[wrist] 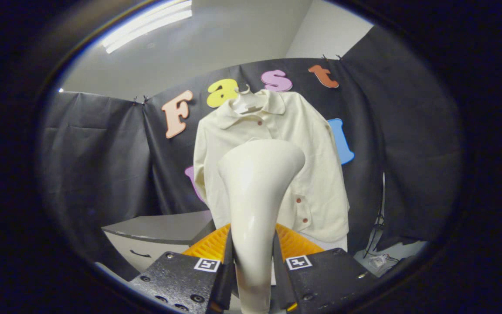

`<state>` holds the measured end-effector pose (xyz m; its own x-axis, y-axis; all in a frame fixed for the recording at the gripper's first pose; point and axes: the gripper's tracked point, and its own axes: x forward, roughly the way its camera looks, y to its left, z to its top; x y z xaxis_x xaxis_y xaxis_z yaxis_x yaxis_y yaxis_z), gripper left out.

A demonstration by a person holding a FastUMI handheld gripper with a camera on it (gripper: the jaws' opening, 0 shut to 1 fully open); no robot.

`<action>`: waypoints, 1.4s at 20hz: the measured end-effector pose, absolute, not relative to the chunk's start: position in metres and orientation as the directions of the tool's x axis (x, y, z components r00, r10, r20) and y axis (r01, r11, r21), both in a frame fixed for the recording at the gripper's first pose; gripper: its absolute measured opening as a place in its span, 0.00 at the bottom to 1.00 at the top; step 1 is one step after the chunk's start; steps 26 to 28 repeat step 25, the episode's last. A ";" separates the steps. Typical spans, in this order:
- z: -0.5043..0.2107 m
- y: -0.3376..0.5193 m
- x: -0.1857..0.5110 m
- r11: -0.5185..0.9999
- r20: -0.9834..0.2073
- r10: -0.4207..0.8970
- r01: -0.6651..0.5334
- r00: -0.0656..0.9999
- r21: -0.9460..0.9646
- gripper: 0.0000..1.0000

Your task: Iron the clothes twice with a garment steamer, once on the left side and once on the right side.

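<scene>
A: What is the tool (253,261) doing?

B: Its two fingers (227,266) are clamped on the handle of the steamer (257,196), one pressing on each side. The steamer stands upright between them, and its handle widens upward into a broad flared head.

A: And the garment?

B: A cream shirt (312,174) hangs on a white hanger (245,102) beyond the fingers, against the dark booth wall (103,148). It faces the camera, collar at the top, with a row of small reddish buttons down the front. The steamer's head overlaps the middle of the shirt in this view, so whether the head touches the cloth cannot be told.

A: Which side of the shirt is the head on?

B: About the centre, just left of the button line.

A: Anything else nearby?

B: A grey counter (164,229) with a drawer handle below it sits to the left of the fingers, under the shirt's sleeve. An orange ribbed part (209,246) shows just behind the fingers. A ceiling light (146,26) glows above, and some cables (377,244) lie low on the right.
</scene>
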<state>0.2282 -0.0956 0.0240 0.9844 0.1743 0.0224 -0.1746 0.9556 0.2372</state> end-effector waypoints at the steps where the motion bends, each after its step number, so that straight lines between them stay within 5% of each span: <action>1: 0.037 -0.086 0.223 0.959 0.036 0.177 -0.181 0.984 0.218 0.41; 12: 0.152 0.016 0.157 0.974 0.181 0.185 -0.204 0.966 0.095 0.41; 28: 0.122 0.072 0.116 0.978 0.142 0.189 -0.199 0.972 0.060 0.40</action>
